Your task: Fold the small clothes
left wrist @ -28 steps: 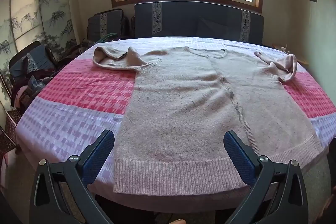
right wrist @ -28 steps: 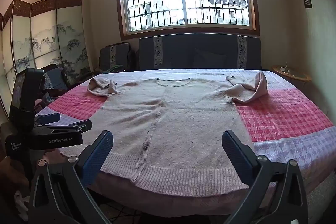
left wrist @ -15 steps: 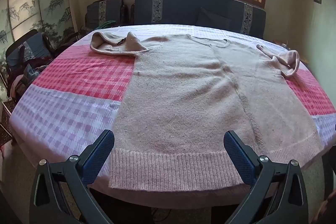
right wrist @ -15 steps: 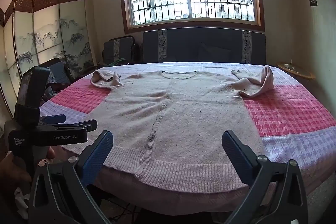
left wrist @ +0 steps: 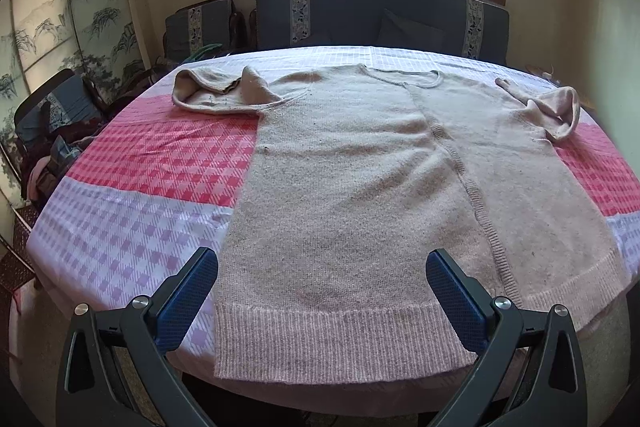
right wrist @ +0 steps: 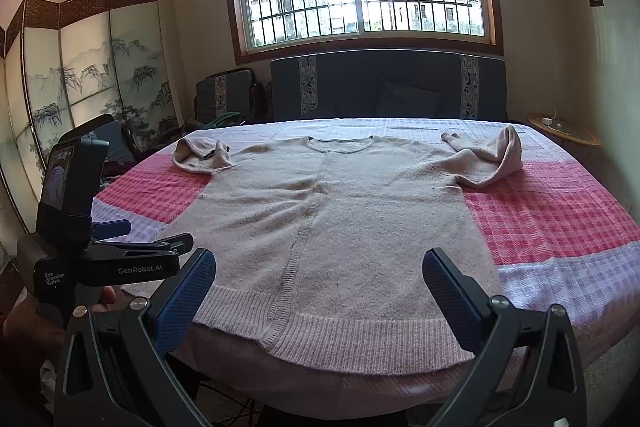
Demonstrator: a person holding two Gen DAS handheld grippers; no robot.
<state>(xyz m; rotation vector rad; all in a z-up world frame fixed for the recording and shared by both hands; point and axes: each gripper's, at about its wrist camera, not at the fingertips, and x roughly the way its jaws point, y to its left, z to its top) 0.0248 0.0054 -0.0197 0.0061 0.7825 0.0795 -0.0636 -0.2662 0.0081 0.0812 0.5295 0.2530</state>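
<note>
A beige knit sweater lies flat on the checked pink and lilac tablecloth, ribbed hem toward me, neckline far. Both sleeves are folded in near the shoulders: the left sleeve and the right sleeve. My left gripper hovers open over the left part of the hem, nothing between its blue pads. My right gripper is open above the middle of the hem, also empty. In the right wrist view the left gripper's body shows at the left, held by a hand.
A dark sofa and cushioned chair stand behind the table under a barred window. A painted folding screen lines the left wall. A small round side table is at the far right. Clutter sits on a chair left of the table.
Both grippers have moved forward and lower toward the sweater's hem; the sweater now looms larger. The sweater itself has not moved. Both stay open.
</note>
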